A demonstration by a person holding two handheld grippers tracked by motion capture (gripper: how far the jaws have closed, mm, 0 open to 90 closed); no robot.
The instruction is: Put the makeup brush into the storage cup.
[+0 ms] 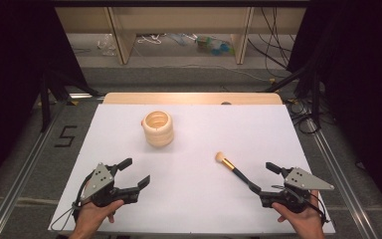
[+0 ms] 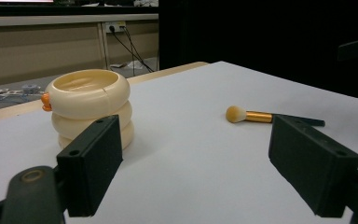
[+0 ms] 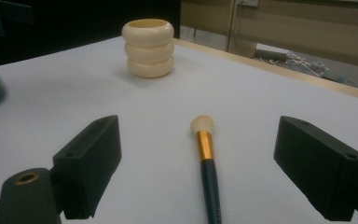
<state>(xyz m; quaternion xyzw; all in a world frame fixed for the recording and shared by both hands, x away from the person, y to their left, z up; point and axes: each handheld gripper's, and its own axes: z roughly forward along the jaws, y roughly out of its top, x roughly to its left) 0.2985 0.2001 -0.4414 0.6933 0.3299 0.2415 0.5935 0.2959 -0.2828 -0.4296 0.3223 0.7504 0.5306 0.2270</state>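
Grippers sit at the near edge of the white table (image 1: 129,224), one in each hand, both with jaws spread wide and nothing between them. The right gripper (image 1: 266,179) is the nearer tool to the makeup brush (image 1: 235,169): in the right gripper view the brush (image 3: 207,163) lies flat between the open jaws, its dark handle running toward the camera and its pale bristle head pointing away. Its long axis is roughly in line with that gripper's reach, so closing on the handle probably needs a turn of the wrist. The left gripper (image 1: 134,174) rests well apart from the brush. Farther back, left of centre, stands the cream ringed cup (image 1: 157,128), upright and open-mouthed, a likely place for the brush.
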